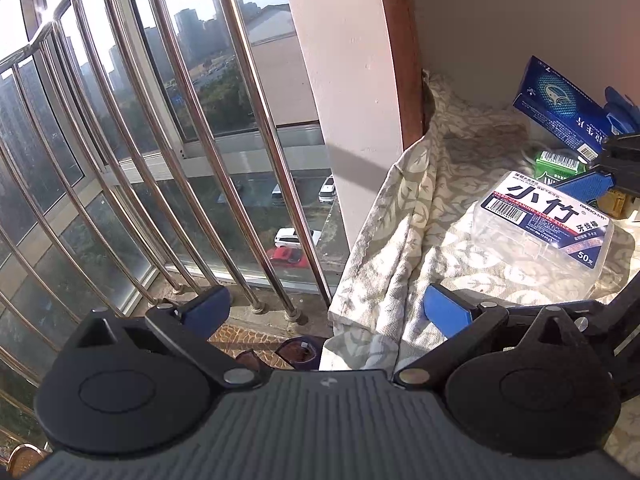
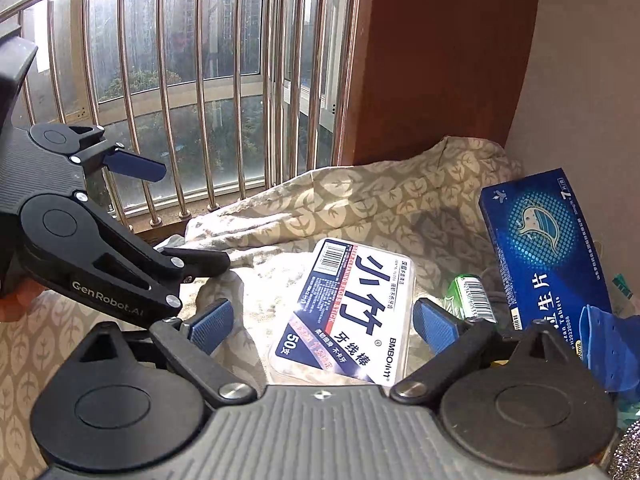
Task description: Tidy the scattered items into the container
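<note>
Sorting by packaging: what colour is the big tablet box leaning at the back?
Dark blue, with a dotted light-blue circle; the tablet box shows best in the right wrist view.

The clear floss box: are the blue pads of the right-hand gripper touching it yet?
Apart. In the right wrist view the right gripper straddles the floss box, jaws open, with patterned cloth showing between each blue pad and the box's sides.

Left gripper (image 1: 326,308) angled downward, jaws spread wide, nothing between pads. Right gripper (image 2: 323,322) tilted downward, jaws wide apart, blue pads (image 2: 434,326) touching nothing.
</note>
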`<state>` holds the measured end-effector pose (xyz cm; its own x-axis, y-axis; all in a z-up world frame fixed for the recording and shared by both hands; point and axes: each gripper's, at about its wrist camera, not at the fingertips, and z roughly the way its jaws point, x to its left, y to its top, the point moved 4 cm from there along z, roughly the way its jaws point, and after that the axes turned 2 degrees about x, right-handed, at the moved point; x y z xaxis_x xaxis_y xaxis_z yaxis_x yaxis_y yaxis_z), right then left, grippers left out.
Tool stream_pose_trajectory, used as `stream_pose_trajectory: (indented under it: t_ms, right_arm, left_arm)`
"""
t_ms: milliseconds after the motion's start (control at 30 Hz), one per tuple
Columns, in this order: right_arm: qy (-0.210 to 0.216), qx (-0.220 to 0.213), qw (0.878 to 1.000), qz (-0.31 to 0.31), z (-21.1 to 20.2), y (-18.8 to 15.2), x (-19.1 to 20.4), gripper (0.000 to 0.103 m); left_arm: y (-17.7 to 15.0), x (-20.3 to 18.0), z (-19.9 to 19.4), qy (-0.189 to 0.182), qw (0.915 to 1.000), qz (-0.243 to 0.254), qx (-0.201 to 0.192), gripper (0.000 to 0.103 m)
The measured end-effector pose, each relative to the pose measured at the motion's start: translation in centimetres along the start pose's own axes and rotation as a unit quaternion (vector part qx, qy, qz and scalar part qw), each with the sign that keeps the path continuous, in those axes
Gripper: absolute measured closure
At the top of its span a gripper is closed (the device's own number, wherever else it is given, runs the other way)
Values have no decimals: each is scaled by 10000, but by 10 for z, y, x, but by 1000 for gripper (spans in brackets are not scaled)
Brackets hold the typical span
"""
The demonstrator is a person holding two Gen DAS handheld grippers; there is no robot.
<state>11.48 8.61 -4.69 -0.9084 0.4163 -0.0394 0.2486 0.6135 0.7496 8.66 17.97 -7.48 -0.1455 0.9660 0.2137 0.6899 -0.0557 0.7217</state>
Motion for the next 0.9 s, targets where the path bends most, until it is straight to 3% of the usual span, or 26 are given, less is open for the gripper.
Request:
stream_pose_trajectory:
  t_ms: [100, 200, 300, 367, 467, 567, 667, 733, 800, 867, 900]
  right_arm:
    - [557, -59, 9961, -678, -6, -4, 13, 16]
    - [1132, -12, 9889, -967, -12, -6, 25, 16]
    - [1229, 57, 9870, -1033, -18, -9, 32, 12]
    - [1102, 112, 9895, -932, -23, -11, 32, 9]
    - [490, 152, 9959, -750, -36, -17, 22, 4]
    - [-273, -14, 9992, -302, -50, -22, 1, 3]
    - [-785, -452, 9953, 343, -68, -27, -17, 2]
    - [-774, -665, 9929, 607, -78, -30, -20, 1]
    - [-289, -797, 9937, 732, -83, -34, -16, 1]
    - [-216, -750, 9938, 795, -76, -34, -10, 1]
    - [-247, -701, 9935, 858, -70, -33, -8, 1]
  left_arm:
    - [-3, 3, -2, -63, 9999, -71, 70, 0]
    - [-6, -1, -7, -45, 10000, 56, 48, 0]
    - [-11, -7, -15, -100, 9991, 414, -87, 0]
    - [-12, -10, -17, -206, 9981, 563, -140, 0]
    - [-11, -14, -19, -312, 9974, 635, -168, 0]
    - [-10, -21, -21, -527, 9961, 689, -156, 0]
    - [-11, -27, -29, -702, 9943, 758, -274, 0]
    - [-12, -32, -34, -930, 9912, 857, -399, 0]
    - [-12, -40, -39, -1129, 9871, 1028, -489, 0]
    - [-14, -49, -42, -1336, 9816, 1224, -597, 0]
    - [-15, -53, -40, -1249, 9806, 1382, -606, 0]
